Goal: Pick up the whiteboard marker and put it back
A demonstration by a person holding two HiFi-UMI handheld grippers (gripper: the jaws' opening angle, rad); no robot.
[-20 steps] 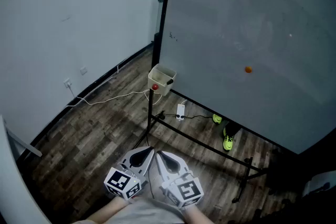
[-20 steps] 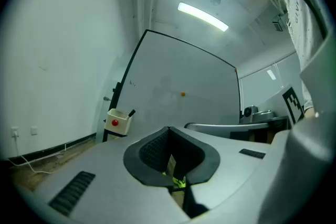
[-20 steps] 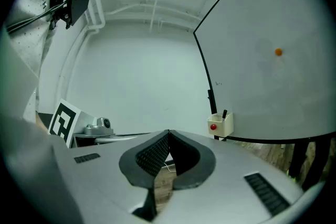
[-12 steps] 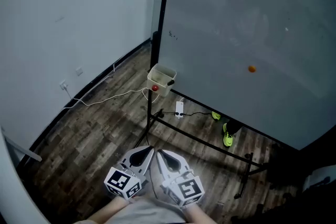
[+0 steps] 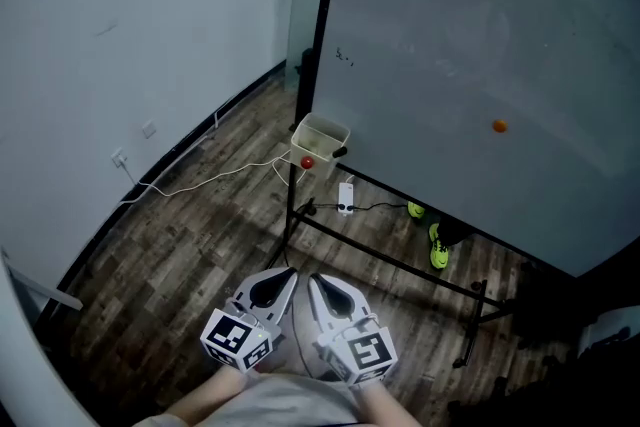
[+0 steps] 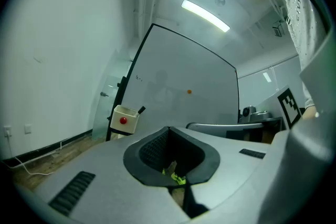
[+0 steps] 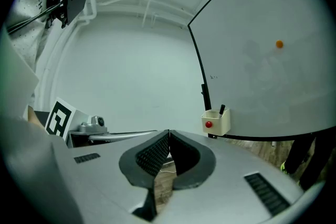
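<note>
Room: dark wood-plank floor (image 5: 180, 255), matte grain, with plain pale walls (image 5: 130, 25). A large flat whiteboard (image 5: 450, 45) with a smooth grey-white face sits in a thin black tube stand (image 5: 400, 265). There is a small orange dot (image 5: 498, 126) on the board face. A thin white cable (image 5: 210, 177) snakes over the planks toward a white power strip (image 5: 346, 198). Neon-green shoes (image 5: 438, 255) show under the board's lower edge. There is a long strip light (image 6: 205, 14) overhead.

Task item: the whiteboard marker (image 5: 340, 152) is a slim black stick. It stands tilted in an open-top cream box (image 5: 320, 140) at the board's lower-left corner, with its tip poking over the rim. The box is squarish and looks like plastic, with a round red knob (image 5: 307, 163) on its front. It is well apart from both grippers.

The left gripper (image 5: 280, 277) has a smooth grey moulded shell and a cube with black-and-white square markers (image 5: 238, 340) at the rear. Its jaws are pressed together at the tips. The black ribbed pads (image 6: 152, 150) bow out into a teardrop pocket behind the tips, with nothing in it, and floor and a green shoe show through.

The right gripper (image 5: 318, 283) is the same build, with its marker cube (image 5: 366, 353) at the rear. Its tips are also pressed together and the crosshatched pads (image 7: 153, 156) grip nothing. From its view the marker (image 7: 221, 109) and box (image 7: 216, 122) sit ahead and slightly right.

The two grippers are held side by side low in the head view, noses pointing toward the stand.
</note>
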